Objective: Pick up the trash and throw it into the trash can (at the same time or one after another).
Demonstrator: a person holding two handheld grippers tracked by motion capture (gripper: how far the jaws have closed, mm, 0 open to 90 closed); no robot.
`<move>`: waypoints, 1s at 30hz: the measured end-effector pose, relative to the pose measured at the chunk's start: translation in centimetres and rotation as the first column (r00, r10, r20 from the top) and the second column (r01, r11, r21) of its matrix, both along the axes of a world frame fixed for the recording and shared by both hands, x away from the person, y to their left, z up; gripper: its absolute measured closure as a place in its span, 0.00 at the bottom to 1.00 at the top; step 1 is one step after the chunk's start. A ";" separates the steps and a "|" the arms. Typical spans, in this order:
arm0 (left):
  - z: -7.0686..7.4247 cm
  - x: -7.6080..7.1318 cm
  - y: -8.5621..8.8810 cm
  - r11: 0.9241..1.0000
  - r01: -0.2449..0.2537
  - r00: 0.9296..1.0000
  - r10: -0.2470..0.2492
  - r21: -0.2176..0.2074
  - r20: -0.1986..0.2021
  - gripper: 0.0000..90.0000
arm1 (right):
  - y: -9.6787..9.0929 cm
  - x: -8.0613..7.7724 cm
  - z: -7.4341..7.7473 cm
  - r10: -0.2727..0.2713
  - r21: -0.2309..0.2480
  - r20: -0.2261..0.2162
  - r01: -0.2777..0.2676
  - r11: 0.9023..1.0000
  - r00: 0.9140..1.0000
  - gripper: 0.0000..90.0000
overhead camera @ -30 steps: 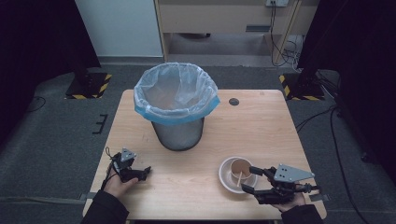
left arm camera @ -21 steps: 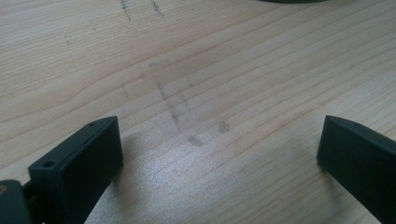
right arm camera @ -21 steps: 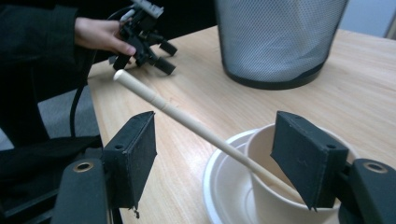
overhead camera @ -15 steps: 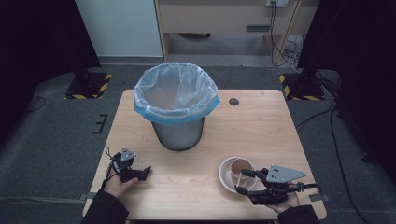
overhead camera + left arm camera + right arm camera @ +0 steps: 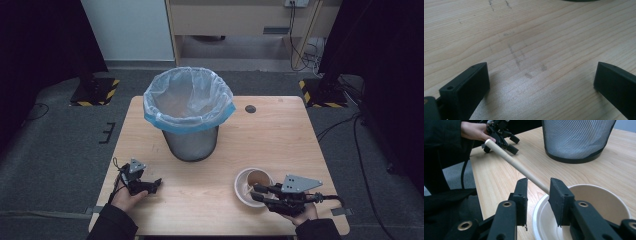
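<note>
Now, from the high view, the right gripper (image 5: 256, 192) sits at the near right of the bench (image 5: 280, 135), its fingers reaching over the near rim of a paper bowl (image 5: 248, 179), and it has edged in toward that bowl over the last second. The bowl stands well apart from the bin (image 5: 189, 112) with its blue-edged liner at mid-bench. The left gripper (image 5: 154, 184) rests at the near left, in the person's hand, unmoved.

Next, the left gripper view looks down on bare wood grain; its fingers stand wide with nothing between them.

Last, the right gripper view shows the fingers (image 5: 520, 195) drawn in narrow; they have just been closing. A wooden stick (image 5: 514, 163) slants up out of the bowl (image 5: 599, 192) and passes just by the inner face of one finger, but a gap remains on the other side, so I judge the pads are not yet pressing on it. The bin's mesh wall (image 5: 576, 137) rises behind.

This closing suggests the pickup of the stick is under way, probably to carry it to the bin; the grip needs to finish before any lift.
</note>
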State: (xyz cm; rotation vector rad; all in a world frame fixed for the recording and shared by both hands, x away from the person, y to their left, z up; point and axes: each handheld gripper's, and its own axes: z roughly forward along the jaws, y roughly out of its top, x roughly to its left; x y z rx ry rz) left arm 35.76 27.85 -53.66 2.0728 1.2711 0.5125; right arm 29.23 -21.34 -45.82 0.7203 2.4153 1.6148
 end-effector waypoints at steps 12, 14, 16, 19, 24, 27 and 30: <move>0.0 0.0 0.0 1.000 0.000 1.000 0.000 0.000 0.000 0.00 | 0.4 0.5 -0.2 -0.020 -0.010 0.033 0.020 1.000 0.999 0.58; 0.0 0.0 0.0 1.000 0.000 1.000 0.000 0.000 0.000 0.00 | 0.5 0.5 -0.2 -0.018 -0.004 0.034 0.018 1.000 0.999 0.53; 0.0 0.0 0.0 1.000 0.000 1.000 0.000 0.000 0.000 0.00 | 0.7 0.5 -0.2 -0.014 -0.015 0.042 0.015 1.000 0.999 0.51; 0.0 0.0 0.0 1.000 0.000 1.000 0.000 0.000 0.000 0.00 | 1.3 0.4 -0.1 0.004 -0.033 0.082 -0.002 0.999 0.997 0.49; 0.0 0.0 0.0 1.000 0.000 1.000 0.000 0.000 0.000 0.00 | 1.7 0.9 -0.1 0.009 -0.030 0.075 -0.007 1.000 0.997 0.57; 0.0 0.0 0.0 1.000 0.000 1.000 0.000 0.000 0.000 0.00 | 1.7 1.0 0.0 0.013 -0.024 0.073 -0.011 1.000 0.997 0.62; 0.0 0.0 0.0 1.000 0.000 1.000 0.000 0.000 0.000 0.00 | 1.8 1.2 -0.1 0.027 -0.039 0.065 -0.024 0.999 0.998 0.67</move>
